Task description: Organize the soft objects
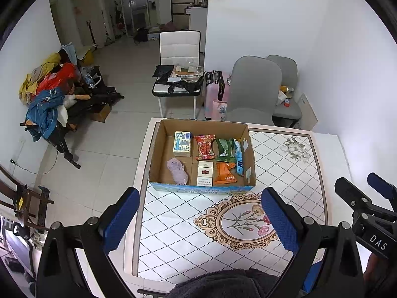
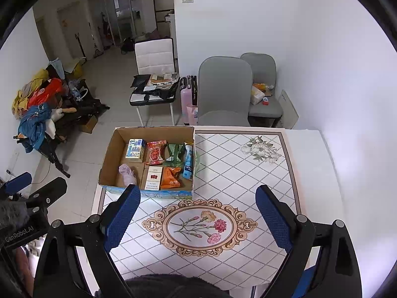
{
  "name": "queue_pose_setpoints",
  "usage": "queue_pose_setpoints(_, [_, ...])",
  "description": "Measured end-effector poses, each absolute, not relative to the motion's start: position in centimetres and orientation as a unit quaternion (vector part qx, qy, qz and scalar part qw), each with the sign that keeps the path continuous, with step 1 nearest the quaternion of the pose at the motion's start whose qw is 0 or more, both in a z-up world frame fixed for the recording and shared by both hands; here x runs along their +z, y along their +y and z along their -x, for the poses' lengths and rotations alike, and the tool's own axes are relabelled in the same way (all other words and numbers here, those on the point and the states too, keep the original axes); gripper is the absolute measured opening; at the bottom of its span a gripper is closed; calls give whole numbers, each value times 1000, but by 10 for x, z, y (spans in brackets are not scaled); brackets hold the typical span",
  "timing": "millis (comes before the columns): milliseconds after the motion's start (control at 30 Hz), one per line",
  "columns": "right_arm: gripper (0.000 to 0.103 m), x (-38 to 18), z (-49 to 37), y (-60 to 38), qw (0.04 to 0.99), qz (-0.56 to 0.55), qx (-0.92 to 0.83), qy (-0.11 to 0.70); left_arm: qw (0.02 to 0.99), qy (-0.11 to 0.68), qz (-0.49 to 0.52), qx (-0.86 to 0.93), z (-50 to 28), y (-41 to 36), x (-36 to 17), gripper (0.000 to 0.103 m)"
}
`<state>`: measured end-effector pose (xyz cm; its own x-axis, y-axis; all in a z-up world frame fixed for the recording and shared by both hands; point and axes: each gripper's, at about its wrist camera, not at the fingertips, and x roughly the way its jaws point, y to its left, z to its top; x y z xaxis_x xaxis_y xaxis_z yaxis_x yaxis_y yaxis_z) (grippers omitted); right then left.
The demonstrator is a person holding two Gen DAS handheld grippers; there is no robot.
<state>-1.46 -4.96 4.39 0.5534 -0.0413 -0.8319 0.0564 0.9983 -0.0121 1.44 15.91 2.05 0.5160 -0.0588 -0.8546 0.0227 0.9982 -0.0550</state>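
A cardboard box stands on the table's far left part. Inside lie a lilac soft cloth, a tissue pack, a red snack bag, a green bag, an orange bag, a white-red carton and a blue tube. My left gripper is open and empty, above the table in front of the box. My right gripper is open and empty, beside it to the right.
The table has a patterned cover with a floral medallion. Grey chairs and a pink suitcase stand behind it. A white chair with clutter and a clothes pile are on the floor at left.
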Motion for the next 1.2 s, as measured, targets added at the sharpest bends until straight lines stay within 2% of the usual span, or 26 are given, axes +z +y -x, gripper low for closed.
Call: queue_pose_setpoints(1200, [96, 43, 14, -49, 882, -11, -34, 470, 871, 491, 19, -26, -19, 158, 14, 100])
